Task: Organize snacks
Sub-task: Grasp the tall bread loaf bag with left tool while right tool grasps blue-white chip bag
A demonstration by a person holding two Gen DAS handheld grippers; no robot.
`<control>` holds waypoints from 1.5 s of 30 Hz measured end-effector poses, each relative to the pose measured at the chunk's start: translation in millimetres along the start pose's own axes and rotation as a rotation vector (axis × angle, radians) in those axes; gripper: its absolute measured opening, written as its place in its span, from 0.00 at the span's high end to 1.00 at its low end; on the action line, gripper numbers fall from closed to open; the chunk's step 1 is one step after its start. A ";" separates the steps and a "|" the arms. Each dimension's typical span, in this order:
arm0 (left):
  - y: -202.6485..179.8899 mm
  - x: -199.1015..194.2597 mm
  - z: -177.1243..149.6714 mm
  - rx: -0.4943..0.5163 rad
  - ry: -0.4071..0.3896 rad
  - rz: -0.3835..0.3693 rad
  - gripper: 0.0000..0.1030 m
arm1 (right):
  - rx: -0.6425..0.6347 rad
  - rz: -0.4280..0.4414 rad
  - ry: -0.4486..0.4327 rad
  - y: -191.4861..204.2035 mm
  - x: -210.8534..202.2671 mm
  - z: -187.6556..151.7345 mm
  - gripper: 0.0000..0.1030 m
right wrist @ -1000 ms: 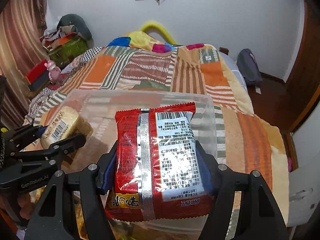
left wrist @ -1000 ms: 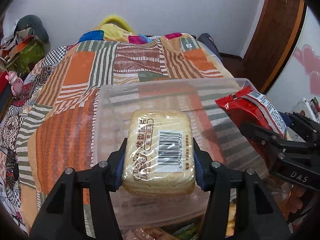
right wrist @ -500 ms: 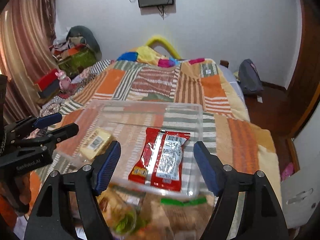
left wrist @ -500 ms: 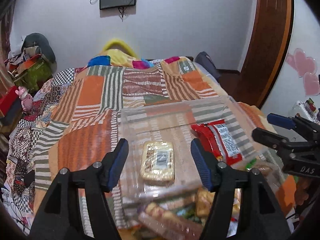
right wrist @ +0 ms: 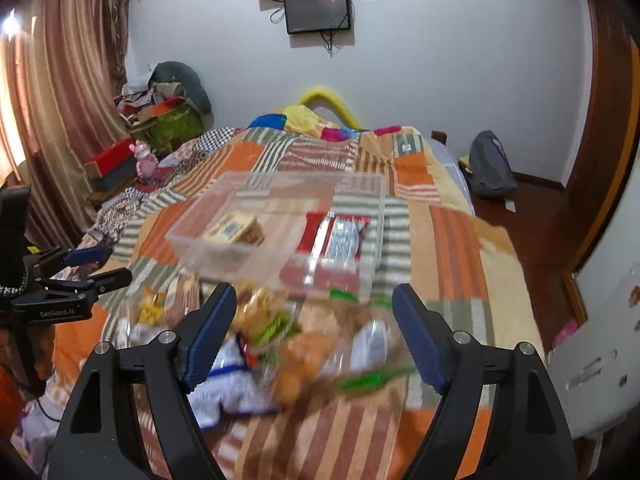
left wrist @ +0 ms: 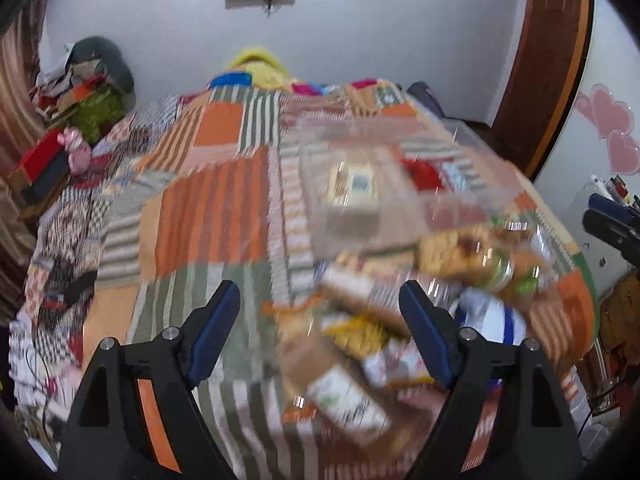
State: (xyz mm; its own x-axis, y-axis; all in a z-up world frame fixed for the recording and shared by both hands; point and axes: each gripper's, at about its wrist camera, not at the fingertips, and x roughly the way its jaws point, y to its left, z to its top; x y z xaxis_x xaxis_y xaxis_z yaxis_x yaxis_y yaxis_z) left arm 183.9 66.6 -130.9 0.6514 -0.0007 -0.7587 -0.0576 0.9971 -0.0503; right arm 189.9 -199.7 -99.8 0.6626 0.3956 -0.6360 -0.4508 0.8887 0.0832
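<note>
While both the left hand-held gripper [left wrist: 320, 332] and right hand-held gripper [right wrist: 312, 332] are opening with nothing between their jaws, the loose snack packets [right wrist: 280, 340] near them look light, crinkly and slippery: pinch across a flat middle

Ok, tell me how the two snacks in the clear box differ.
The yellow cake is pale, blocky and thick; the red packet is red, flat and longer. The yellow cake sits on the left of the clear box, the red packet on the right, apart. Both lie label side up in wrappers, and no gripper holds either.
</note>
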 end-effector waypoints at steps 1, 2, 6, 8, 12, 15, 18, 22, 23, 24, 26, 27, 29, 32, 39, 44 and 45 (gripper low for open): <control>3.3 0.0 -8.6 -0.010 0.016 -0.001 0.20 | 0.003 0.005 0.009 1.4 1.0 -4.0 0.24; 6.1 -0.4 -17.8 -0.018 0.029 -0.003 0.20 | 0.007 0.009 0.017 3.0 0.3 -9.1 0.24; 8.4 1.9 -46.4 -0.022 0.073 -0.013 0.20 | 0.038 0.035 0.070 9.6 10.1 -28.3 0.24; 6.2 4.1 -58.1 -0.025 0.089 -0.021 0.20 | 0.058 0.058 0.094 13.7 14.0 -38.0 0.24; 2.0 9.8 -75.6 -0.027 0.119 -0.062 0.20 | 0.086 0.094 0.143 23.0 29.7 -49.1 0.24; -4.4 16.4 -80.6 -0.016 0.126 -0.080 0.20 | 0.101 0.132 0.183 31.6 39.2 -57.9 0.24; -6.5 25.2 -83.9 -0.013 0.134 -0.081 0.20 | 0.092 0.146 0.205 41.7 46.6 -60.8 0.24; -1.4 33.5 -85.7 -0.025 0.141 -0.073 0.30 | 0.072 0.142 0.221 53.2 56.0 -60.6 0.20; 1.8 34.4 -86.2 -0.029 0.141 -0.066 0.32 | 0.068 0.144 0.231 55.1 59.8 -60.1 0.20; 5.3 34.8 -86.3 -0.030 0.139 -0.058 0.35 | 0.065 0.147 0.238 56.3 62.6 -59.6 0.20; 13.6 36.2 -86.1 -0.041 0.139 -0.054 0.41 | 0.056 0.139 0.236 59.7 67.0 -58.9 0.14; 18.2 36.8 -86.0 -0.052 0.140 -0.057 0.44 | 0.049 0.136 0.235 61.2 68.8 -58.5 0.12; 26.4 39.1 -86.3 -0.073 0.142 -0.067 0.47 | 0.045 0.135 0.238 62.7 73.1 -57.8 0.06; 30.5 44.1 -87.5 -0.082 0.145 -0.071 0.55 | 0.057 0.150 0.246 62.9 79.3 -58.1 0.00; 29.2 45.0 -90.4 -0.076 0.137 -0.068 0.60 | 0.078 0.206 0.274 61.1 86.4 -60.0 0.00; 31.6 38.6 -91.7 -0.089 0.137 -0.083 0.61 | 0.044 0.230 0.283 63.3 79.3 -62.7 0.00; 31.9 37.7 -92.0 -0.091 0.137 -0.087 0.62 | 0.038 0.230 0.277 62.9 78.5 -63.4 0.01</control>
State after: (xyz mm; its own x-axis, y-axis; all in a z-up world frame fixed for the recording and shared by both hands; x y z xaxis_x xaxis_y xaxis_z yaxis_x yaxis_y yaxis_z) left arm 137.0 91.4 -220.9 0.5478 -0.1037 -0.8302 -0.0774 0.9817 -0.1737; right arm 175.6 -127.5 -193.1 0.3566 0.5130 -0.7808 -0.5432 0.7938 0.2735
